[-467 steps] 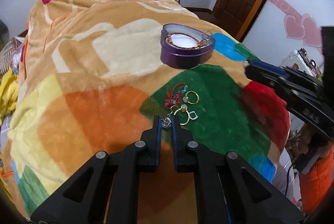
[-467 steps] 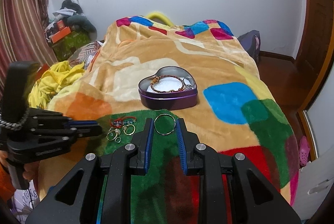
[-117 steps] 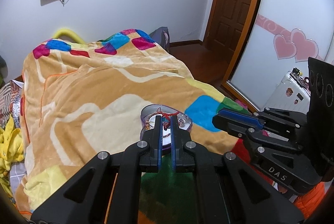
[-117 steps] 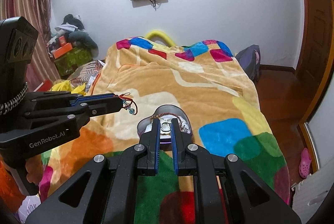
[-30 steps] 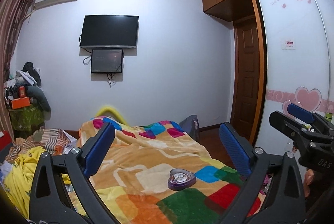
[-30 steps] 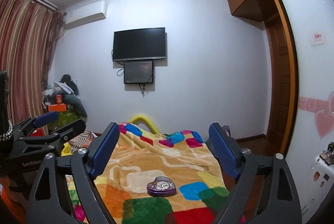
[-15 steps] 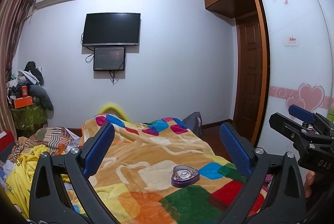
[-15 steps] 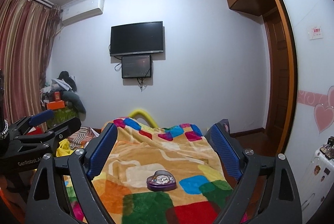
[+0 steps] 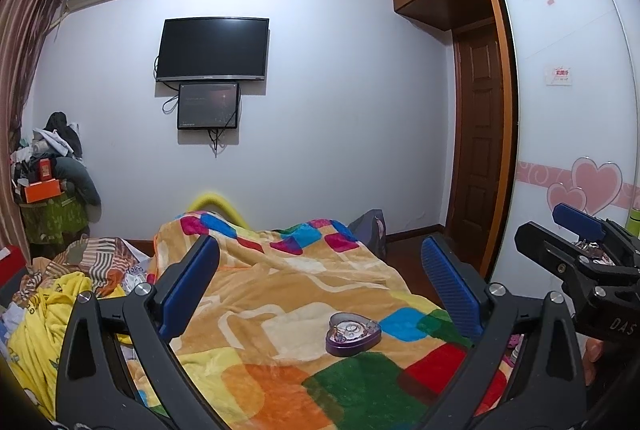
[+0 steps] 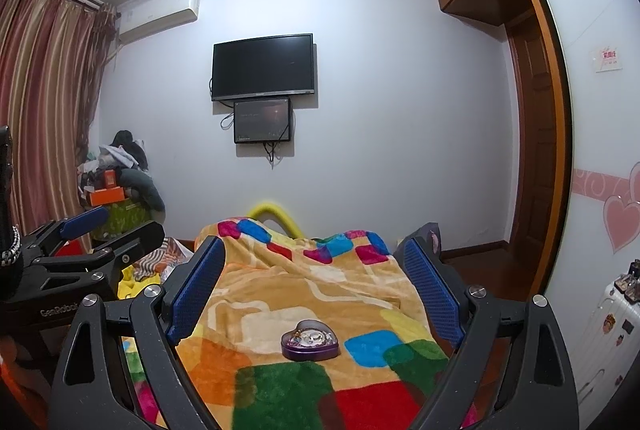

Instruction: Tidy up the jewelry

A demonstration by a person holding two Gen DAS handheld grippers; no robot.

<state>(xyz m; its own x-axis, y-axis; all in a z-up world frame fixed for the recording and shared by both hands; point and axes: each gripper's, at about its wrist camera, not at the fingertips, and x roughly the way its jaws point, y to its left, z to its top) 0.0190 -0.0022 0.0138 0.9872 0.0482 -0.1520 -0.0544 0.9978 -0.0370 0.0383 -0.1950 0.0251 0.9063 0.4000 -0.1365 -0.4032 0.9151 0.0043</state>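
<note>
A purple heart-shaped tin (image 9: 353, 334) holding several pieces of jewelry sits on the colourful blanket (image 9: 280, 314) on the bed; it also shows in the right wrist view (image 10: 309, 345). My left gripper (image 9: 320, 282) is wide open and empty, held high and well back from the tin. My right gripper (image 10: 316, 274) is also wide open and empty, raised and back from the tin. Each gripper shows from the side in the other's view, the right one (image 9: 576, 242) and the left one (image 10: 112, 230).
A television (image 9: 212, 47) and a smaller screen (image 9: 208, 105) hang on the far wall. Piled clothes and boxes (image 9: 44, 189) stand at the left, yellow cloth (image 9: 40, 318) beside the bed. A wooden door (image 9: 480, 149) and a wardrobe with heart stickers (image 9: 580, 185) are at the right.
Since a second ago both views have shifted slightly; the tin sits a little lower in them. Earlier both grippers were shut over the tin; now they are open and far back.
</note>
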